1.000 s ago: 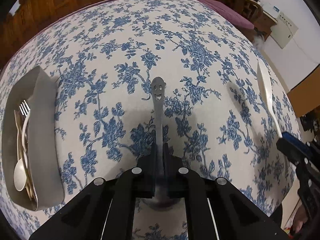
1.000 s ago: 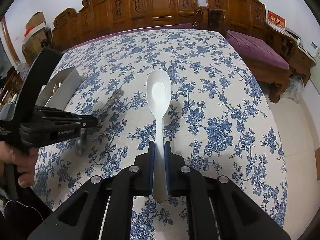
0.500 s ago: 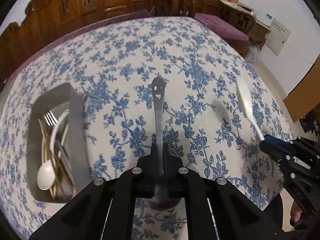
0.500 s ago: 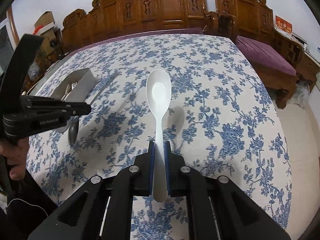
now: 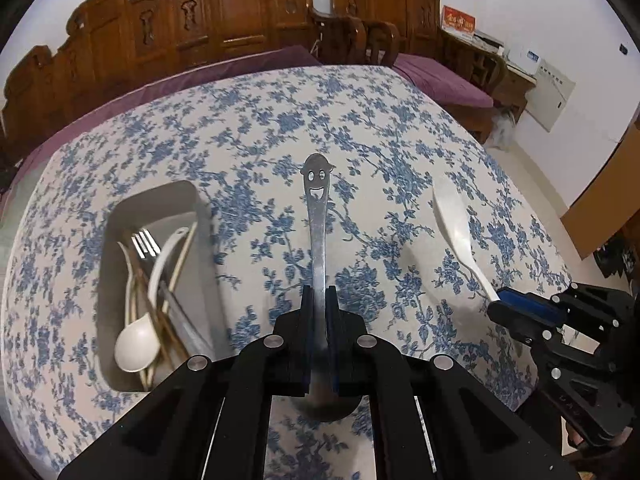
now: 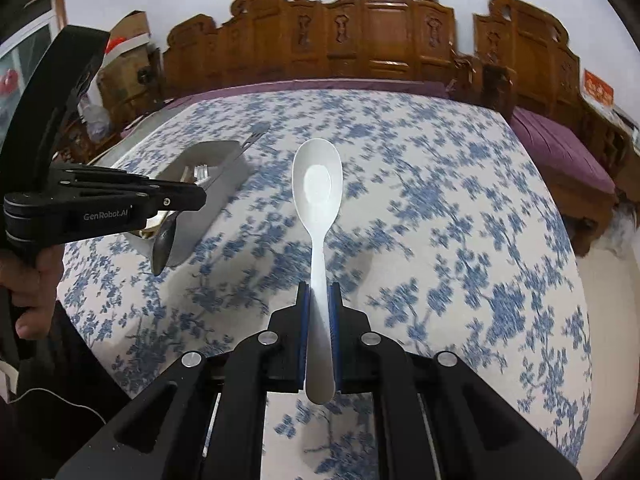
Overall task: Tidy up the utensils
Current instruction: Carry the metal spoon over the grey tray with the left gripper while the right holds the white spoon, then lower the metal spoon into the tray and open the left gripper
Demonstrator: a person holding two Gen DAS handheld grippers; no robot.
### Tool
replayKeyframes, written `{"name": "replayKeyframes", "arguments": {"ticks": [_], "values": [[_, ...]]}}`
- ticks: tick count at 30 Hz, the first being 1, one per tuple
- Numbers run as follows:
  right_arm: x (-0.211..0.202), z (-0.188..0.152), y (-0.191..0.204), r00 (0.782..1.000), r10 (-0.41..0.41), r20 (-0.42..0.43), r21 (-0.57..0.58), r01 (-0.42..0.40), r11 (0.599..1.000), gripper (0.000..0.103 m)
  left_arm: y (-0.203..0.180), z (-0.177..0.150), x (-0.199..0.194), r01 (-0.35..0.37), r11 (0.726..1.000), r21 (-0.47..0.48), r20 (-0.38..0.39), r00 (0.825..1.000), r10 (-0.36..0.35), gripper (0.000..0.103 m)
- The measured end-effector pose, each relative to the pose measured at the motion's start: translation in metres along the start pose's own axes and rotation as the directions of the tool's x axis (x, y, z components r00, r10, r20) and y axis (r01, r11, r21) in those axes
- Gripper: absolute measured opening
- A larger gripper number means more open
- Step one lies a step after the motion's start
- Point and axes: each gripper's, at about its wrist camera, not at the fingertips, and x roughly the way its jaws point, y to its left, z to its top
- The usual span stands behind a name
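My left gripper [image 5: 319, 294] is shut on a metal spoon [image 5: 318, 216], gripped near the bowl, its smiley-face handle end pointing forward above the table. A grey tray [image 5: 120, 216] lies to its left with a fork, a white spoon and several chopsticks inside. My right gripper [image 6: 319, 292] is shut on a white plastic spoon [image 6: 317, 192], bowl forward, held above the cloth. In the right wrist view the left gripper [image 6: 200, 200] hangs by the tray [image 6: 224, 160] with the metal spoon's bowl [image 6: 162, 246] drooping below it. In the left wrist view, the right gripper [image 5: 500, 304] holds the white spoon [image 5: 454, 220] at right.
A blue floral tablecloth [image 5: 280, 128] covers the round table. Carved wooden chairs [image 6: 380, 48] with purple cushions [image 6: 560, 140] stand behind and to the right. A person's hand [image 6: 28, 288] grips the left tool. A cardboard box [image 6: 124, 40] sits at far left.
Both grippers have risen and tilted up with their spoons still held. The tray has come fuller into the left view; the left gripper now sits closer to the tray.
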Motion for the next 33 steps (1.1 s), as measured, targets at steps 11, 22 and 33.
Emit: {"name": "replayKeyframes", "arguments": {"ticks": [11, 22, 33], "values": [[0.013, 0.033, 0.036, 0.999, 0.039, 0.006, 0.000, -0.039, 0.999, 0.011, 0.056, -0.003, -0.022, -0.025, 0.999, -0.046, 0.037, 0.999, 0.027, 0.005], [0.038, 0.051, 0.066, 0.998, 0.059, -0.031, -0.005, -0.059, 0.998, 0.011, 0.123, -0.008, -0.013, -0.038, 0.992, -0.121, 0.025, 0.999, 0.041, 0.005], [0.052, 0.075, 0.095, 0.997, 0.067, -0.037, -0.038, -0.069, 0.997, 0.011, 0.166, -0.007, 0.021, -0.011, 0.985, -0.174, -0.013, 1.000, 0.009, 0.005]]}}
